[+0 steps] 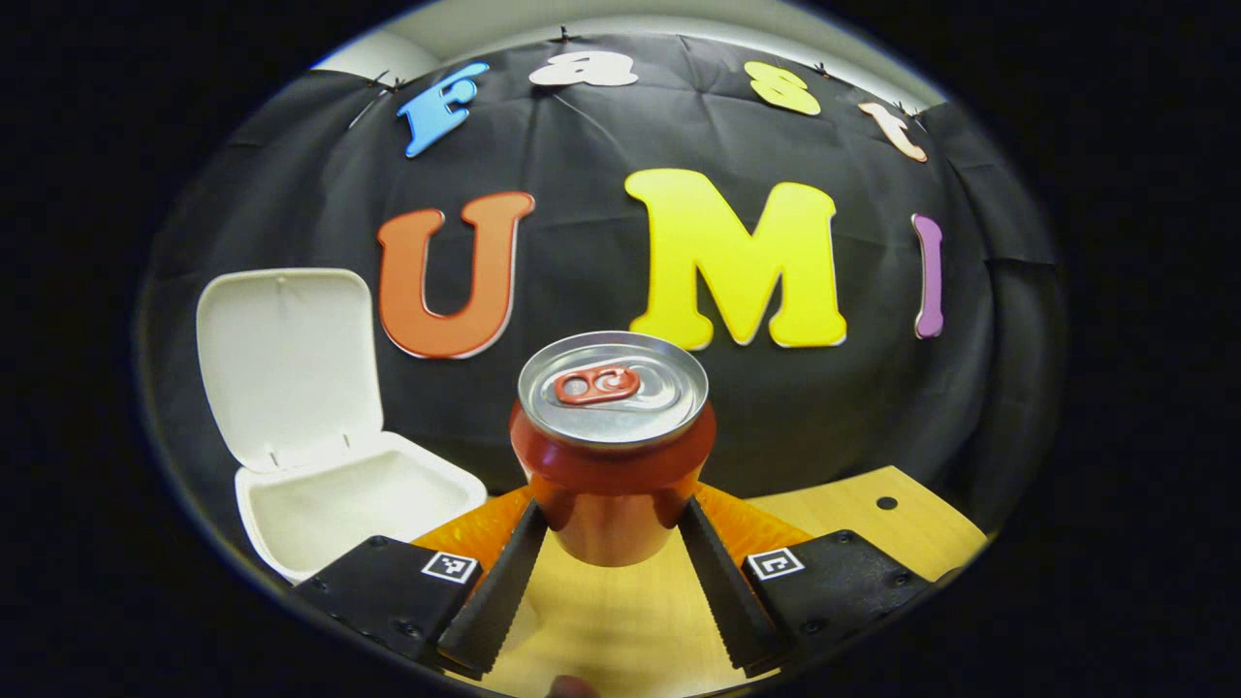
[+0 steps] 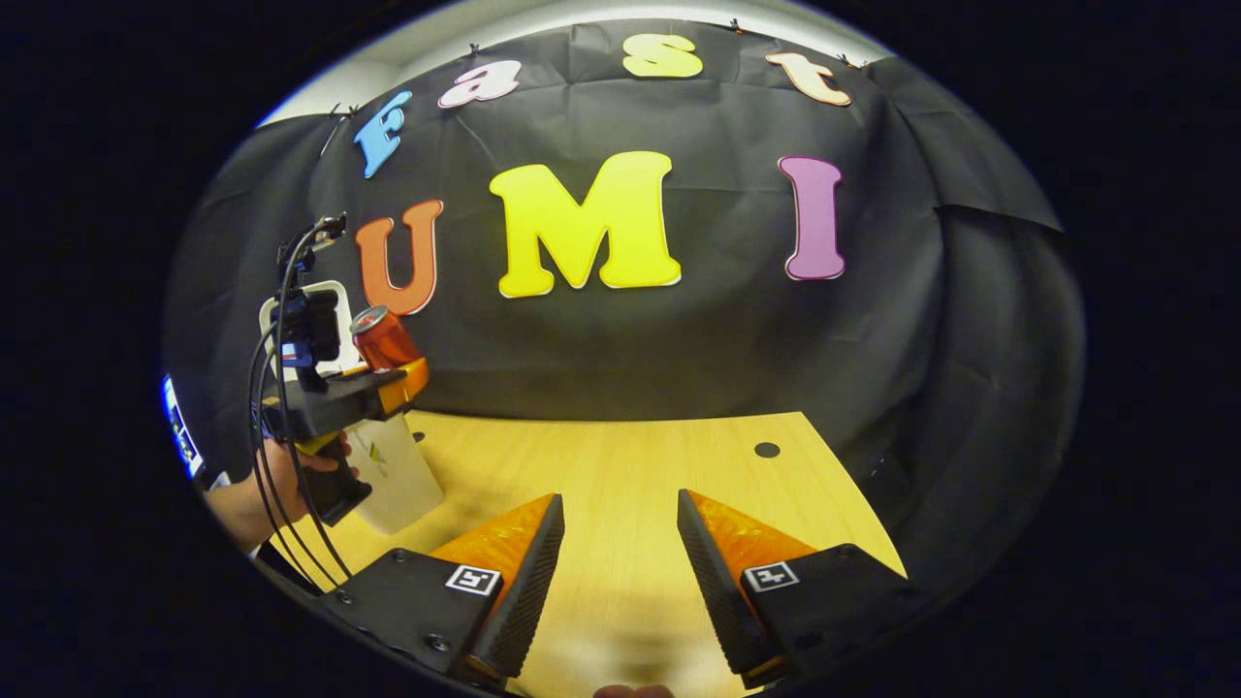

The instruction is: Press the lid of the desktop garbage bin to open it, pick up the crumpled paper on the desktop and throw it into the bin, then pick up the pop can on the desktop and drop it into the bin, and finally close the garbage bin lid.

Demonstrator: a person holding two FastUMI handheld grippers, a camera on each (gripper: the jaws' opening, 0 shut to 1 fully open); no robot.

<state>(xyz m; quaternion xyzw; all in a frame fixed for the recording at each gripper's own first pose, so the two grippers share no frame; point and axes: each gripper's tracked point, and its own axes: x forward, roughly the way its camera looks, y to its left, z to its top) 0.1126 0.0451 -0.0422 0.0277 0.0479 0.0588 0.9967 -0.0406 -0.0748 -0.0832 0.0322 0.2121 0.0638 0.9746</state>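
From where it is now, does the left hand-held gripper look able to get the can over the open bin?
Probably yes. The left hand-held gripper holds the can above the table. The bin sits just to its left with the lid up, and nothing stands between them.

A glossy red metal pop can (image 1: 613, 485) with a silver top is seen; the open plastic bin (image 1: 330, 485) is white, the wooden surface (image 2: 620, 456) pale yellow.

The left gripper (image 1: 611, 543) is raised with fingers clamped, while the right gripper (image 2: 620, 553) hangs low, fingers apart.
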